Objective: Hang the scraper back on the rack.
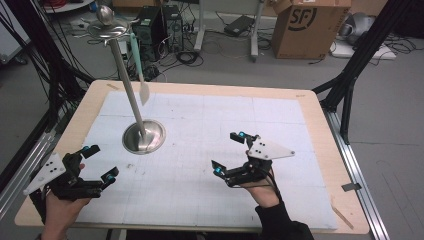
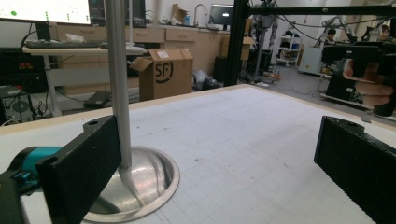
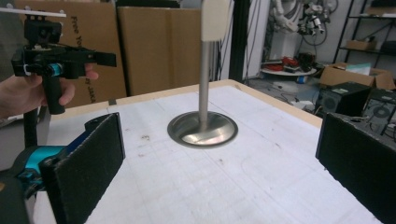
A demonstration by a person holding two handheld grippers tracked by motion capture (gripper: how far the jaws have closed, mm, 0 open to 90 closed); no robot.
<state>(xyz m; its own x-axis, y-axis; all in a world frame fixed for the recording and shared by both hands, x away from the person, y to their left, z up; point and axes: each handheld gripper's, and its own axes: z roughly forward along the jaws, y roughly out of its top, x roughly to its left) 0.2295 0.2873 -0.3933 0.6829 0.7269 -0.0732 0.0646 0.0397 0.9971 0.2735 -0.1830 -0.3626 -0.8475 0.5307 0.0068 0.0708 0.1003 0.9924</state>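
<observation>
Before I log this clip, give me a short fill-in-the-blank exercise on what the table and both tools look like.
1. The metal stand rests on the table by a round ____.
2. Both the left tool and the right tool have their jaws ____.
3. A spatula ____ from the stand's top disc.
4. The stand is nearer the ____ tool.

Missing words: base; open; hangs; left

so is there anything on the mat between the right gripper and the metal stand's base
Nothing: in the high view, bare white mat separates the open right gripper from the stand's round base.
</observation>
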